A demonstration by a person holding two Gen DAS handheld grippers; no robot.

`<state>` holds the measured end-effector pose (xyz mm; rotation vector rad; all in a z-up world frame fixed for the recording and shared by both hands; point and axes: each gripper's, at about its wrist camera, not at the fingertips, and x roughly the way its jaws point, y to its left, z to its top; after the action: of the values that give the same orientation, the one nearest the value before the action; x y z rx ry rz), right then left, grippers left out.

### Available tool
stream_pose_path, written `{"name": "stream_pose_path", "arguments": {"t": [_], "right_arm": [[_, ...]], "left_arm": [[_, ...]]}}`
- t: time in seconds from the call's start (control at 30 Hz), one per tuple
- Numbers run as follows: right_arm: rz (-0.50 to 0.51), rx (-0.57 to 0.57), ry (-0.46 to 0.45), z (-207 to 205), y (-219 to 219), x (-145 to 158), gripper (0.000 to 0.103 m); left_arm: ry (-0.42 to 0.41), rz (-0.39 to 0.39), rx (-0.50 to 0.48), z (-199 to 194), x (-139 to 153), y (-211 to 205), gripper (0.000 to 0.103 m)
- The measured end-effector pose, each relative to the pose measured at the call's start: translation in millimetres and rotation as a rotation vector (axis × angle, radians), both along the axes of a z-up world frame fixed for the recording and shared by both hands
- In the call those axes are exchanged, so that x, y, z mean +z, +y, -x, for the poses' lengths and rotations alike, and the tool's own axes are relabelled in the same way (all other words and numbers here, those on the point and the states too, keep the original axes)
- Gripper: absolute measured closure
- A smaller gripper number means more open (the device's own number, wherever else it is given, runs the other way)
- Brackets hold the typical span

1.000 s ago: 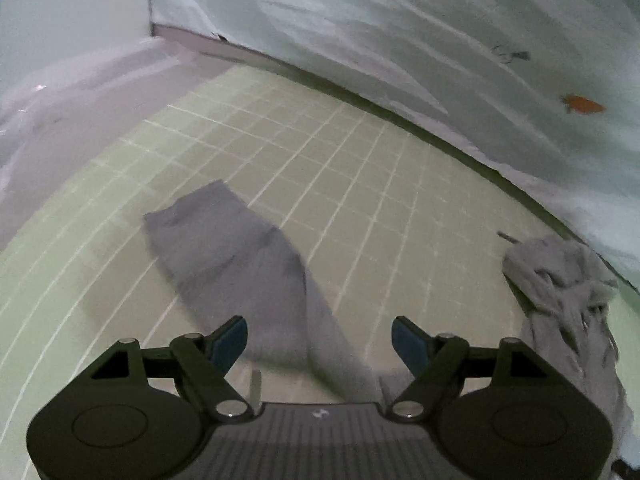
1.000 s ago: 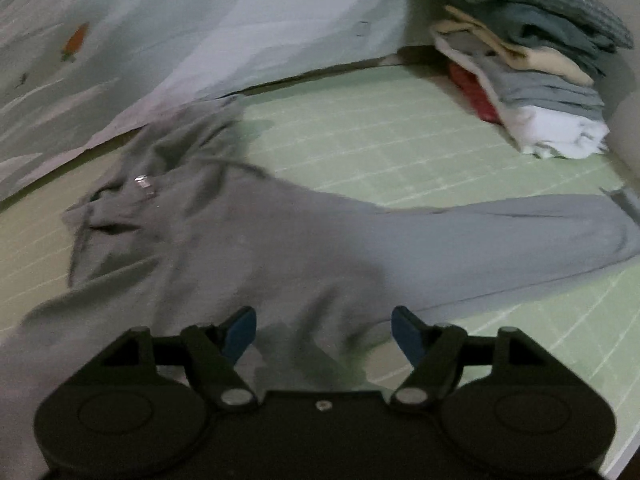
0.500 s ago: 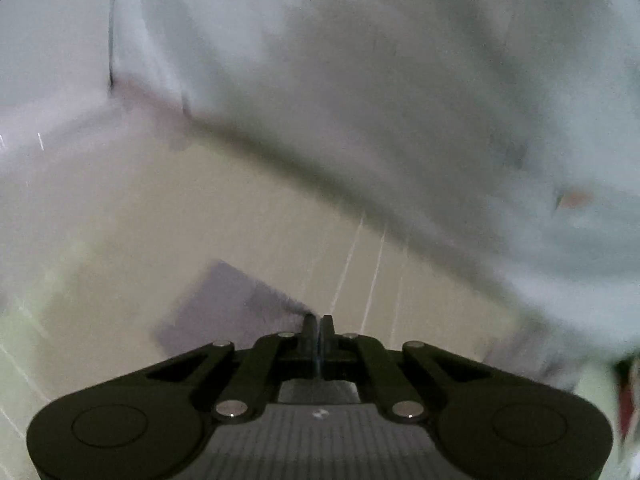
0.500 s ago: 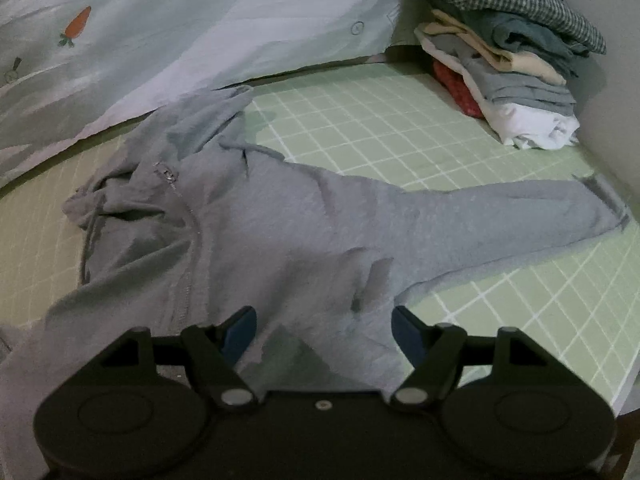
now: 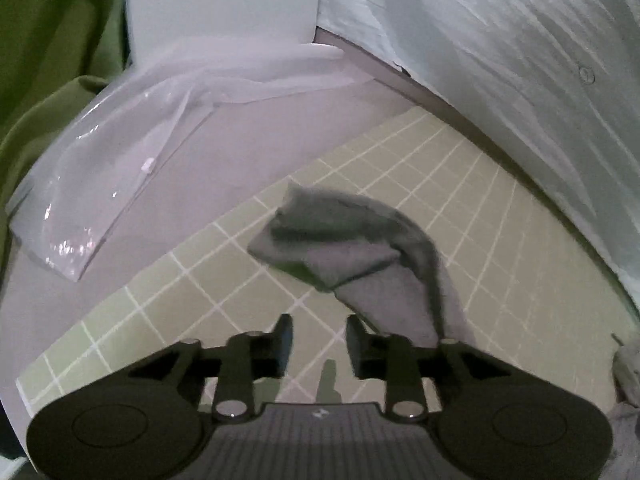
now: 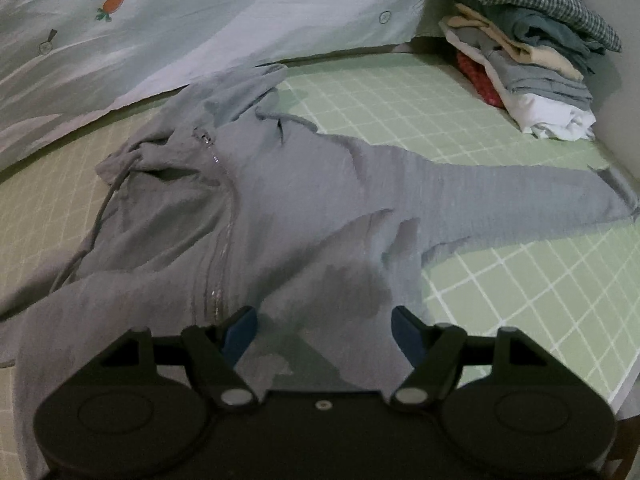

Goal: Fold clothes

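A grey zip hoodie (image 6: pixel 280 208) lies spread on the green grid mat (image 6: pixel 540 288), zipper up, one sleeve (image 6: pixel 540 200) stretched out to the right. My right gripper (image 6: pixel 324 332) is open and empty, just above the hoodie's lower body. In the left wrist view the other sleeve (image 5: pixel 360 248) lies on the mat (image 5: pixel 180 288) with its cuff end folded over. My left gripper (image 5: pixel 318 340) is open partway and empty, just short of that sleeve. The hoodie's hood edge shows at the far right (image 5: pixel 626 368).
A stack of folded clothes (image 6: pixel 528 60) stands at the back right corner. A pale sheet with a carrot print (image 6: pixel 160 28) hangs along the back. A clear plastic bag (image 5: pixel 120 152) lies left of the mat, with green fabric (image 5: pixel 48 60) beyond it.
My left gripper shut half a second ago and has opened partway; the sleeve's cuff end now lies folded over and farther out. The right gripper has moved slightly closer over the hoodie, still open.
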<state>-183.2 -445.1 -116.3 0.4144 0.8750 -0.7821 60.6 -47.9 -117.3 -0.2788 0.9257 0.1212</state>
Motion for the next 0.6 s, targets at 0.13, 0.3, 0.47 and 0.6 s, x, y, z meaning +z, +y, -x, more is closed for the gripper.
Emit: {"name": "stream_pose_path", "arguments": {"t": [0.13,0.3,0.47,0.6], "right_arm": [[-0.036,-0.031,0.002,-7.0,3.5,-9.7,0.028],[-0.035,-0.047,0.026,-20.4,5.2,-13.7,0.028],[-0.034,-0.065,0.045,-29.5,7.2,-17.5,0.027],[-0.028,-0.071,0.053,-29.8,9.1,-18.3,0.027]], "left_arm": [[-0.024,0.005,-0.078,-8.5,2.5,-10.3,0.061],[-0.031,0.039,-0.140,-51.3,-4.4,-32.6,0.039],[0.048,-0.045,-0.149,-96.7,-24.0,-51.7,0.036],[0.058,-0.036,-0.131,-107.5,-31.0,-46.1,0.102]]}}
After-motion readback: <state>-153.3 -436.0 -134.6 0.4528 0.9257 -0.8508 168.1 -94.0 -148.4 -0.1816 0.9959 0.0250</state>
